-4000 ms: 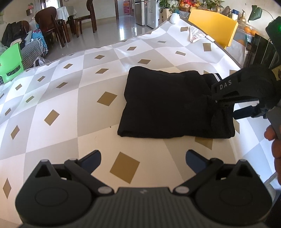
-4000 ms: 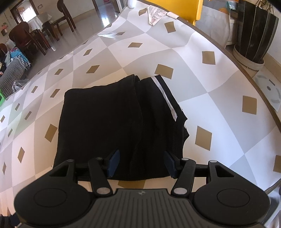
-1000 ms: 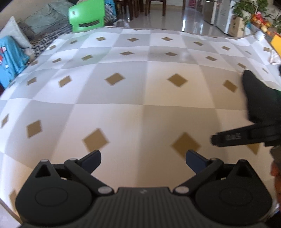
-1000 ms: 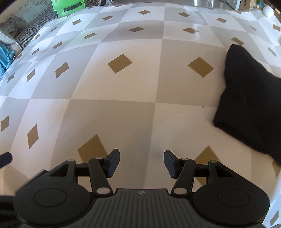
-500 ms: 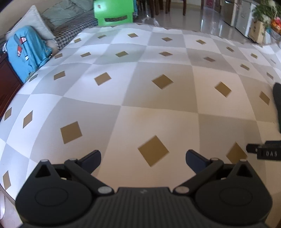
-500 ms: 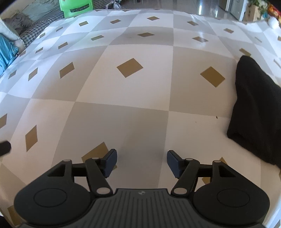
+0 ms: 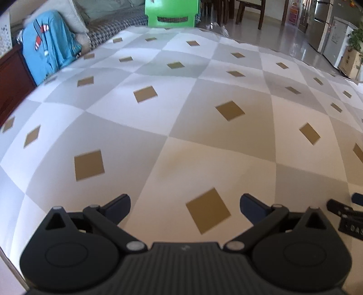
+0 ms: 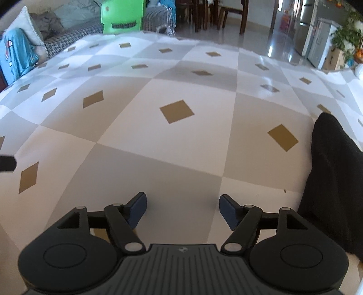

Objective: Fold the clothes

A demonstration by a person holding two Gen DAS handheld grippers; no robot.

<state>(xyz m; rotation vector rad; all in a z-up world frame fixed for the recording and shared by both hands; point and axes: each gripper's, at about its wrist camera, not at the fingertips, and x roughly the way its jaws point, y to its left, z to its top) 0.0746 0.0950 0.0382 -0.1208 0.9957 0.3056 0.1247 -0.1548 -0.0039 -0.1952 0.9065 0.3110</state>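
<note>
A folded black garment (image 8: 335,181) lies at the right edge of the right wrist view, on the checkered tablecloth (image 8: 181,140). My right gripper (image 8: 182,210) hovers over bare cloth to the garment's left; its jaws are opening and nothing is between them. My left gripper (image 7: 185,206) stands open over the tablecloth (image 7: 181,127), holding nothing, and the garment is out of its view. The tip of the right gripper (image 7: 347,217) shows at the left wrist view's right edge. A dark tip of the left gripper (image 8: 6,163) shows at the right wrist view's left edge.
A green plastic chair (image 7: 172,13) stands at the table's far edge. A blue garment (image 7: 47,54) hangs over a sofa at the far left. Dark wooden chairs (image 8: 217,13) and a fridge (image 7: 322,22) stand beyond on a shiny floor. The table's near-left edge (image 7: 9,256) is close.
Both views have swung left, away from the black garment, which has left the left wrist view. The right gripper's jaws have spread wider. The sofa and blue garment have come into view.
</note>
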